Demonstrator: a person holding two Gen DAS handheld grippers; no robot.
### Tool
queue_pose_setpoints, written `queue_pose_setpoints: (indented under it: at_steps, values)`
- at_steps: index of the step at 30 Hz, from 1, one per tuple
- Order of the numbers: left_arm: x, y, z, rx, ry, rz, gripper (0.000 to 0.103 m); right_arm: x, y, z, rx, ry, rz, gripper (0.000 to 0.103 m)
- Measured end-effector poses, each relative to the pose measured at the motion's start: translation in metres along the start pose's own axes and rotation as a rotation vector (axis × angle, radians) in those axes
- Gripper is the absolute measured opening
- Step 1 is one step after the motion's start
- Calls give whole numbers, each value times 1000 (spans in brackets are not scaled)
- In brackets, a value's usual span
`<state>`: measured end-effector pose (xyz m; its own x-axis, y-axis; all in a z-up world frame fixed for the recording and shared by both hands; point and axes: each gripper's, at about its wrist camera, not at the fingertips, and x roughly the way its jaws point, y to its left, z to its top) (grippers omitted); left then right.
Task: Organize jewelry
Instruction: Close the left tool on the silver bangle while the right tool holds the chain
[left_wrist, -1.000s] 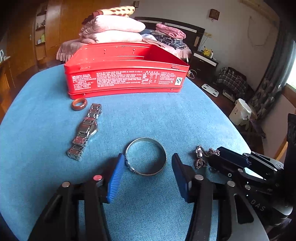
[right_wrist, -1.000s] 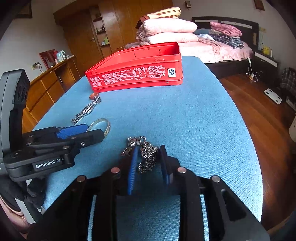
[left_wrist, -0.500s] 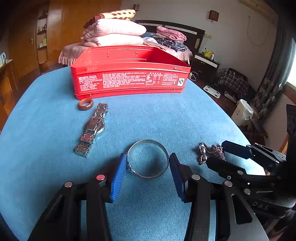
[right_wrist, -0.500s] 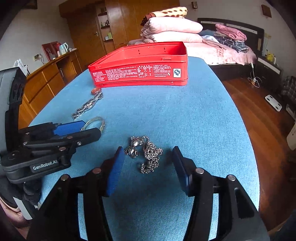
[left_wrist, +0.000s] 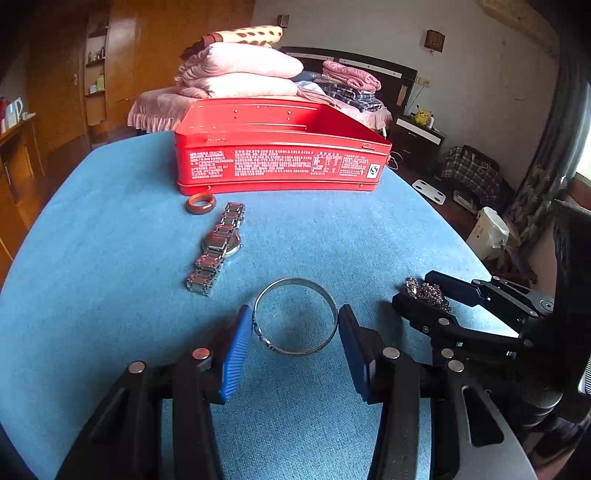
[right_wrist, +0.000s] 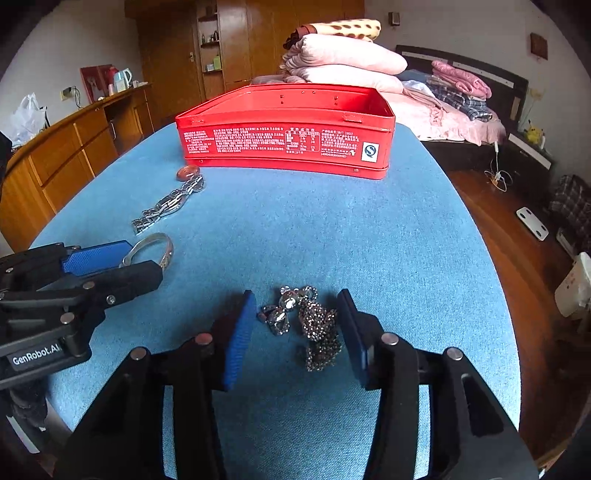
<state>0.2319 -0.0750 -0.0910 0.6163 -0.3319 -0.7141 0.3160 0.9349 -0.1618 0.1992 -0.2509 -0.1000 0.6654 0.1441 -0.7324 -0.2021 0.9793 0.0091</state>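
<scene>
Silver bangle (left_wrist: 295, 316) is sitting between the left gripper's (left_wrist: 293, 349) pads, barely touched, while the right gripper (right_wrist: 295, 334) is closing round the chain (right_wrist: 308, 325), both needing firm pinches before lifting into the tin (right_wrist: 286, 129).

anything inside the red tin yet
Only bare red inner walls show in the red tin; its floor is hidden behind the front wall, so I cannot tell.

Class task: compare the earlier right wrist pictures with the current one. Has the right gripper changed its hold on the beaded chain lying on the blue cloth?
Yes. Its right gripper had pinched the beaded chain; now the pads stand apart either side, closing again, while the chain lies loose on the blue cloth.
</scene>
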Motion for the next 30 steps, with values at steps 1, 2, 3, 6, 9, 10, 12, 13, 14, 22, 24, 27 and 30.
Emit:
queue_pose_setpoints:
  at_steps: [1,2,3,6,9,10,12,13,14,22,24,27,30]
  values:
    - [0,0,0,0,0,-2,48,0,0,-1,1,-2,2,42]
    - [0,0,0,-1,0,-3,48,-1,0,-2,3,-4,6,40]
    - [-1,-1,-1,-2,1,-3,48,-2,1,-3,2,-8,6,40]
    - [0,1,-3,-8,8,-6,48,-4,3,-5,1,-19,1,34]
    - [0,2,-4,-13,10,-9,48,-4,2,-4,16,-17,7,29]
    - [-1,2,-5,-12,7,-7,48,-4,3,-4,17,-16,6,28]
    - [-3,3,-6,-9,1,2,48,-5,3,-3,23,-14,7,28]
    - [-4,4,-6,-12,-1,2,48,-6,3,-2,26,-16,9,28]
    - [-5,6,-6,-16,-4,2,48,-8,3,-2,28,-20,10,27]
    - [-14,14,-4,-37,-30,6,48,-24,-4,7,51,-61,33,14]
    - [-15,15,-2,-40,-31,3,48,-28,-6,9,58,-76,42,14]
    - [-16,15,0,-42,-36,0,48,-38,-11,15,67,-106,58,14]
    - [-18,14,4,-39,-46,-2,48,-48,-14,23,63,-135,72,14]
